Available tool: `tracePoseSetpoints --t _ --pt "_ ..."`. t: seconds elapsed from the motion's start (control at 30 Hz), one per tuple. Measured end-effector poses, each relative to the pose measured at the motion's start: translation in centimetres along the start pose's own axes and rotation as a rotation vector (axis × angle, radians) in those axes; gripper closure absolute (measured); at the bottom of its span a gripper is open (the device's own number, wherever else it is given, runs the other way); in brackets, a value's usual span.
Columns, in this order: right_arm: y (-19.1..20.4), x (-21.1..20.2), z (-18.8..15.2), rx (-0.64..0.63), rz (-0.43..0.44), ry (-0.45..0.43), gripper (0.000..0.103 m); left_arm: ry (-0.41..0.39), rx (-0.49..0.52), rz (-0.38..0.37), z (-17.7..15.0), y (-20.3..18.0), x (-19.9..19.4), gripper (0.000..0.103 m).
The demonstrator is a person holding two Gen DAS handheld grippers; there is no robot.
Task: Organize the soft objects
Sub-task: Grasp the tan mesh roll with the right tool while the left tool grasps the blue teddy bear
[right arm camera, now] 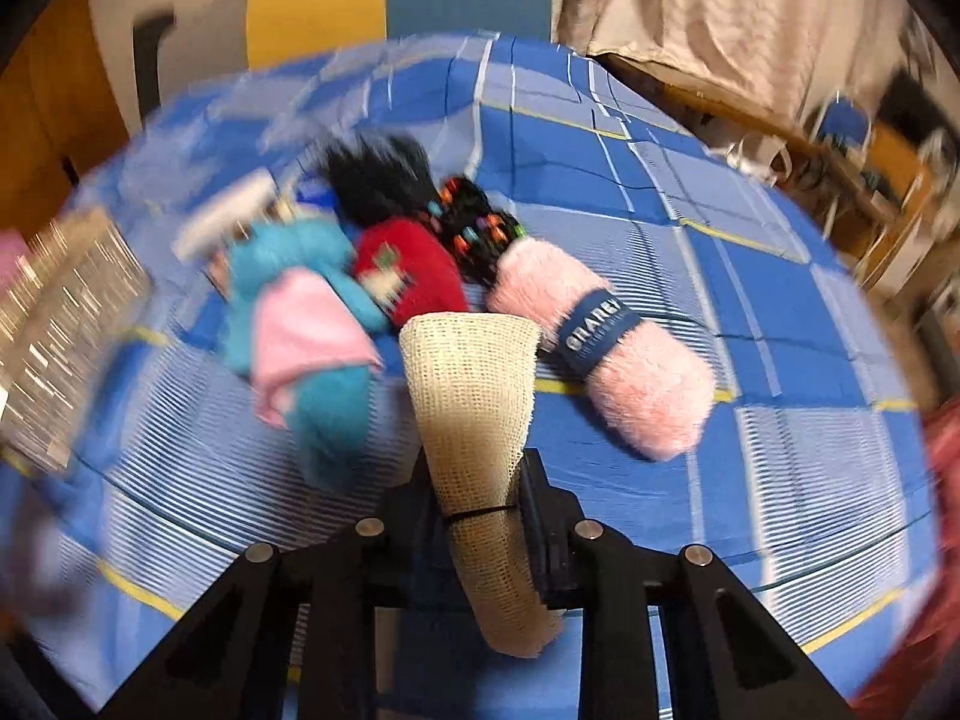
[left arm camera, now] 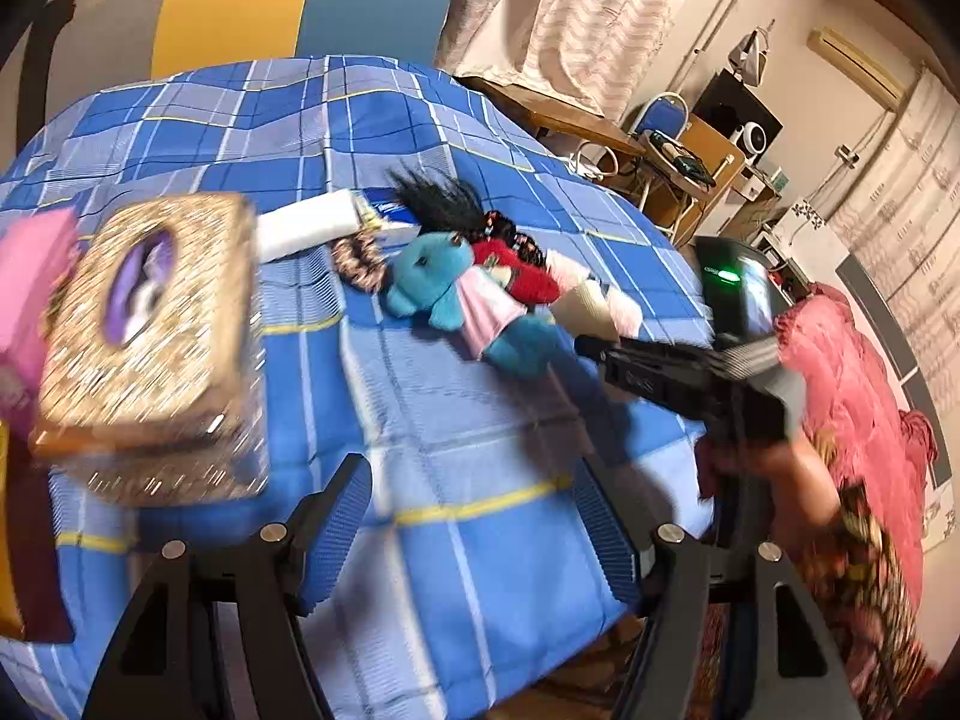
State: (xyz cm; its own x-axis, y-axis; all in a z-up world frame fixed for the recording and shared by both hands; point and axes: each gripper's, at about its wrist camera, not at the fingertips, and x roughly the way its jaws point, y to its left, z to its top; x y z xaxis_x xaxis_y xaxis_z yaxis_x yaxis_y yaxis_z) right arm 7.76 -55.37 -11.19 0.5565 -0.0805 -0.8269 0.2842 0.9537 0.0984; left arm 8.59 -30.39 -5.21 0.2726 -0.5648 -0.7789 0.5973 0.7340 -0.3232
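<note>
My right gripper (right arm camera: 480,480) is shut on a beige mesh roll (right arm camera: 474,384) and holds it over the blue checked bedspread (right arm camera: 750,300); in the left wrist view this gripper (left arm camera: 594,345) reaches in from the right. Beyond it lie a blue plush toy in a pink dress (right arm camera: 300,312), a red soft toy (right arm camera: 408,276), a black hair piece with coloured beads (right arm camera: 384,174) and a fuzzy pink roll with a blue band (right arm camera: 612,348). My left gripper (left arm camera: 474,522) is open and empty above the bedspread (left arm camera: 456,420), short of the blue plush (left arm camera: 444,288).
A glittery gold box (left arm camera: 150,330) stands at the left with a pink item (left arm camera: 30,276) beside it. A white roll (left arm camera: 306,228) and a brown scrunchie (left arm camera: 360,264) lie behind the toys. A chair (left arm camera: 300,6) stands beyond the bed, desks at the right.
</note>
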Motion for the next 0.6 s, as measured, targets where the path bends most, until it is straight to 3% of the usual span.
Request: tracePoseSetpoints --t 0.07,0.2,0.47,0.6 --pt "-0.4 -0.4 0.1 0.049 0.053 -0.011 0.077 0.022 -0.019 0.004 1.4 -0.2 1.7 0.032" --pt "-0.8 -0.5 0.2 0.079 0.046 -0.017 0.077 0.072 -0.085 0.033 3.7 0.1 5.5 0.032" --pt "-2.1 -0.4 0.5 0.155 0.057 -0.02 0.077 0.097 -0.207 0.096 7.9 1.1 12.7 0.031" --pt "-1.9 -0.3 0.5 0.145 0.064 -0.019 0.077 0.103 -0.245 0.048 9.4 1.2 15.3 0.029"
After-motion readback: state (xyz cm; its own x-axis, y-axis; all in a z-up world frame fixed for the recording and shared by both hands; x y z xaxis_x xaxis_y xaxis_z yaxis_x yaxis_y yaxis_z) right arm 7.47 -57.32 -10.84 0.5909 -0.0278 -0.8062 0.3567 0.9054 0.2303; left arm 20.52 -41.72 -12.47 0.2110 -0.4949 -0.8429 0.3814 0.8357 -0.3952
